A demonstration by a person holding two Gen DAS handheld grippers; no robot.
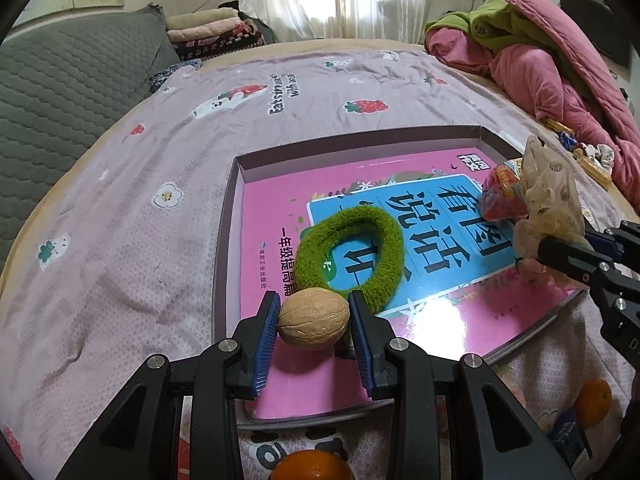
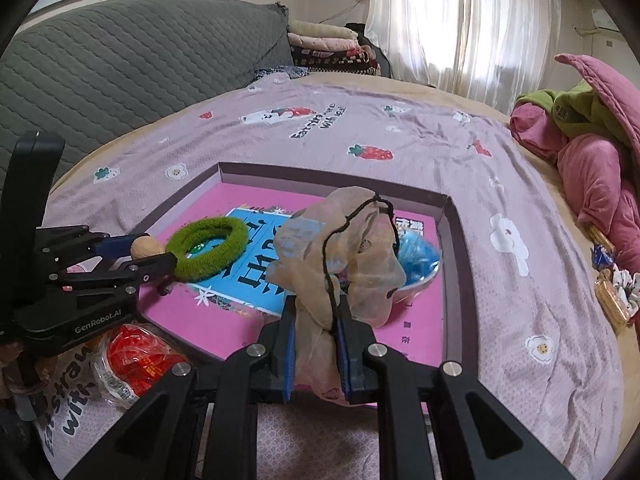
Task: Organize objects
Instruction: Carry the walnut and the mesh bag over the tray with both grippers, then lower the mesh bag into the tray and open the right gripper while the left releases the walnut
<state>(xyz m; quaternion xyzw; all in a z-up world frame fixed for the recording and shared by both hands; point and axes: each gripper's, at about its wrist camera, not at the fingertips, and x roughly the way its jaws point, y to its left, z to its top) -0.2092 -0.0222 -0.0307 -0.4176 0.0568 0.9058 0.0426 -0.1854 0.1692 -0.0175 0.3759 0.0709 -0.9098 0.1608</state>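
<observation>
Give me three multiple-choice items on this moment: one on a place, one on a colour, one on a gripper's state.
1. Where does the fuzzy ring lie?
A. on the book in the tray
B. on the grey sofa
C. on the pink quilt

2. What colour is that ring?
A. red
B. green
C. blue

3. What does the left gripper hold?
A. nothing
B. an orange
C. a walnut

Key: 1 A, it rests on the book's cover; 2 B, green fuzz; 3 C, the walnut sits between its pads.

A tan walnut [image 1: 313, 318] sits gripped between the left gripper [image 1: 314, 320] pads. A crumpled beige gauze pouch [image 2: 340, 264] with black cord is pinched in the right gripper [image 2: 316, 344]. Ahead lies a fuzzy green ring [image 1: 350, 256] on a pink book [image 1: 440, 312].
</observation>
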